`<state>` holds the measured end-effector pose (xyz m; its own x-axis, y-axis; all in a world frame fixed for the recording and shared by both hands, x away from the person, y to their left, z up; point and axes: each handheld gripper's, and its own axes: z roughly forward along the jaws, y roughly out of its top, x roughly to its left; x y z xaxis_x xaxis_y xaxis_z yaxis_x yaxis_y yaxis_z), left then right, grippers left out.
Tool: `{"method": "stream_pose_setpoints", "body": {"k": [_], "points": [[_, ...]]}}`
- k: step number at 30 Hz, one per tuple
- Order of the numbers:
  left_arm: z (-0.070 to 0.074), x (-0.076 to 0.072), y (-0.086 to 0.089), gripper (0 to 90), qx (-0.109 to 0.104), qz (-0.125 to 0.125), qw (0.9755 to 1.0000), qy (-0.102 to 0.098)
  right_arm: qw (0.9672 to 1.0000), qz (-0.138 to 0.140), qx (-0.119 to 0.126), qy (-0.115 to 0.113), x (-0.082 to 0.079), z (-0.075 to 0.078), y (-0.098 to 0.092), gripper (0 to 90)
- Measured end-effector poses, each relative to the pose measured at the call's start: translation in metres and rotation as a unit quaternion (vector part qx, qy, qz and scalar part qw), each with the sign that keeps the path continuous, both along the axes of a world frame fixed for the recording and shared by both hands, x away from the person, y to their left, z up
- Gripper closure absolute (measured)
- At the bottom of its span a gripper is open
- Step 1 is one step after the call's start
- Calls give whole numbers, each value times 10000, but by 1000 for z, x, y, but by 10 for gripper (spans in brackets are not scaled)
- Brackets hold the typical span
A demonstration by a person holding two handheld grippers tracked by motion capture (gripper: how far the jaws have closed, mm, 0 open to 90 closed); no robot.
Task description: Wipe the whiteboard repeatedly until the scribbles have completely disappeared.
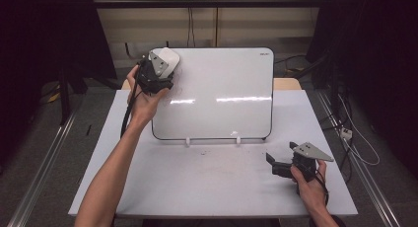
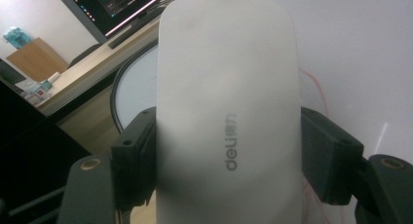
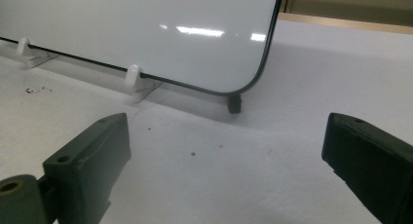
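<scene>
Holding the eraser tight in my left gripper, I want to wipe the board clean. To do it well, I should keep the soft side flat on the whiteboard and push gently, so it does not slip out or tip the board back. I should slide it slowly over the thin red marks near the top left corner, going side to side until they are gone.

My left jaws are squeezed on both sides of the eraser, one on each long edge. It is white and smooth, with grey letters on its back. It sits at the top left corner of the board, and I think it touches the board there, but I cannot tell for sure.

My right gripper holds nothing. Its jaws are wide apart, and it rests low over the table, near the bottom right corner of the board. It could help by keeping the board steady.

The board stands tilted on two small white feet in the middle of the white table. Some tiny dark crumbs lie on the table in front.
</scene>
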<state>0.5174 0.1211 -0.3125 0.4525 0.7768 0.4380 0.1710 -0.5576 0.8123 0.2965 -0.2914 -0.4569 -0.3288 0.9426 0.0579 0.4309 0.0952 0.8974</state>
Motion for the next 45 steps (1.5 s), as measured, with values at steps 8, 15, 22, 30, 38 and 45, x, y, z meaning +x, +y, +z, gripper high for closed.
{"method": "stream_pose_setpoints", "body": {"k": [8,15,22,30,38,45], "points": [[-1,3,5,310,-205,-82,9997,57,10000,1,-2,14,0,0,0,39],[-3,4,5,310,-294,-100,9995,21,10000,4,-36,21,0,-1,0,41],[-4,3,5,310,-271,-74,9996,47,10000,-40,-18,22,-1,0,-2,39],[-7,2,1,310,-344,16,9994,67,10000,1,-29,27,0,-1,0,39],[-13,-4,-5,311,-295,1,9995,76,10000,16,-31,27,0,-1,2,39],[-20,-11,-15,311,-115,-153,9998,107,10000,22,-25,25,1,-1,3,39]]}}
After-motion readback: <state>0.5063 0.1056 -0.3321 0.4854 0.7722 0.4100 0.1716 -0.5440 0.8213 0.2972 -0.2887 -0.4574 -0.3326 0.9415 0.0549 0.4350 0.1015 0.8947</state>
